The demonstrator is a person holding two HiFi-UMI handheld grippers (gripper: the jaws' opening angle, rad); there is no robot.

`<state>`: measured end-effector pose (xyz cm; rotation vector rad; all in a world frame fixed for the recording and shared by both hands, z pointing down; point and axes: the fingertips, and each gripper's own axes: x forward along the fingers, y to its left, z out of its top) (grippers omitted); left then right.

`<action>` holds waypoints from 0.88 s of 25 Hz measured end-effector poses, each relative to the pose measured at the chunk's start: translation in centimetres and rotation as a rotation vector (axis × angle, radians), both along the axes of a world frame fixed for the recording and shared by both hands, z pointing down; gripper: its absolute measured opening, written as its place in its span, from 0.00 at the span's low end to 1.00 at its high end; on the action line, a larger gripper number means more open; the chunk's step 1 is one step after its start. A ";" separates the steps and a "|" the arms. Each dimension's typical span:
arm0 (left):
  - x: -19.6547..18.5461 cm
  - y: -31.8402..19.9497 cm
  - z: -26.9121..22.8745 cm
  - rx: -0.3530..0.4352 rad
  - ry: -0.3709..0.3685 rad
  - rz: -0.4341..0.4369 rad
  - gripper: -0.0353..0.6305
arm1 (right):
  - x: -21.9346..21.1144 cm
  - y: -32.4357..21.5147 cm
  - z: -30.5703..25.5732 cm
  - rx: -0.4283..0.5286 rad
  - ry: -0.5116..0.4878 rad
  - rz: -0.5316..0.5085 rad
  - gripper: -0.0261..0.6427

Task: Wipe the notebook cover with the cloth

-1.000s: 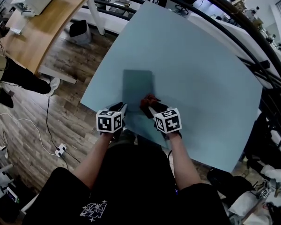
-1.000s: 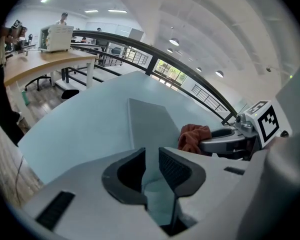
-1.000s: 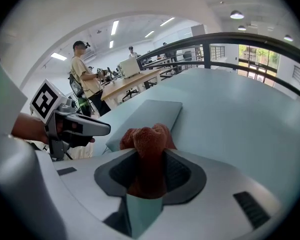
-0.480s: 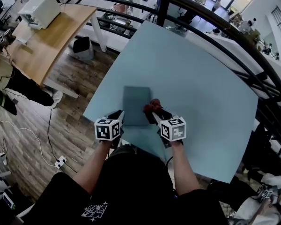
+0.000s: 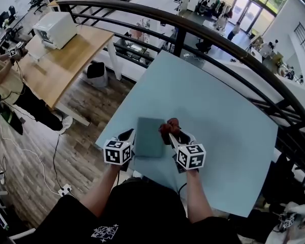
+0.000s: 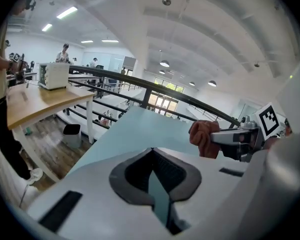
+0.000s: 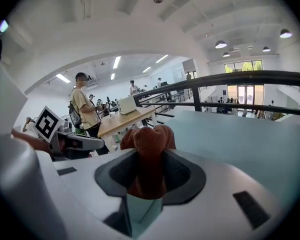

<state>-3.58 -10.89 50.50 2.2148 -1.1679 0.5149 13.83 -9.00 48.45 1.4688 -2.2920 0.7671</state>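
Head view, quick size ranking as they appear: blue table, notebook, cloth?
1. Blue table
2. Notebook
3. Cloth, bunched in the right hand-held gripper, so only part of it shows.

- The notebook (image 5: 149, 136) lies flat on the bench (image 5: 229, 111), close to your edge and toward its left corner.
- Your left hand-held gripper (image 5: 127, 135) sits just beside the notebook's left edge.
- Your right hand-held gripper (image 5: 173, 134) sits at the notebook's right edge, across from the left one.
- The cloth (image 5: 168, 125) sits between the right hand-held gripper's jaws, at the notebook's far right corner.
- A railing (image 5: 193, 30) runs behind the bench's far edge.
- A wooden table (image 5: 71, 65) stands well to your left across the floor, with a box (image 5: 55, 29) on its far end.
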 end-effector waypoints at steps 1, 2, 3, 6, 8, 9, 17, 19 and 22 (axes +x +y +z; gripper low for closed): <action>0.1 -0.1 -0.8 0.018 0.007 0.001 0.07 | 0.0 -0.1 -0.6 0.015 -0.001 0.002 0.24; 0.3 -0.4 -1.6 0.037 0.014 0.002 0.07 | 0.1 -0.3 -1.2 0.031 -0.003 0.005 0.24; 0.4 -0.7 -2.3 0.058 0.019 0.004 0.07 | 0.2 -0.6 -1.8 0.047 -0.004 0.009 0.24; 0.8 -1.4 -4.3 0.109 0.025 0.013 0.07 | 0.4 -1.1 -3.5 0.090 -0.007 0.020 0.24; 1.0 -1.6 -5.5 0.133 0.031 0.012 0.07 | 0.7 -1.2 -4.7 0.120 -0.005 0.025 0.24; 1.1 -1.8 -6.2 0.146 0.035 0.011 0.07 | 0.8 -1.2 -5.3 0.136 -0.003 0.028 0.24; 1.7 -3.1 -11.5 0.289 0.039 0.019 0.07 | 2.3 -1.3 -9.8 0.254 0.000 0.068 0.24; 1.8 -3.4 -13.0 0.332 0.041 0.020 0.07 | 2.6 -1.4 -11.1 0.285 -0.002 0.078 0.24; 2.1 -3.6 -15.0 0.401 0.045 0.028 0.07 | 2.9 -1.2 -13.3 0.347 0.012 0.090 0.24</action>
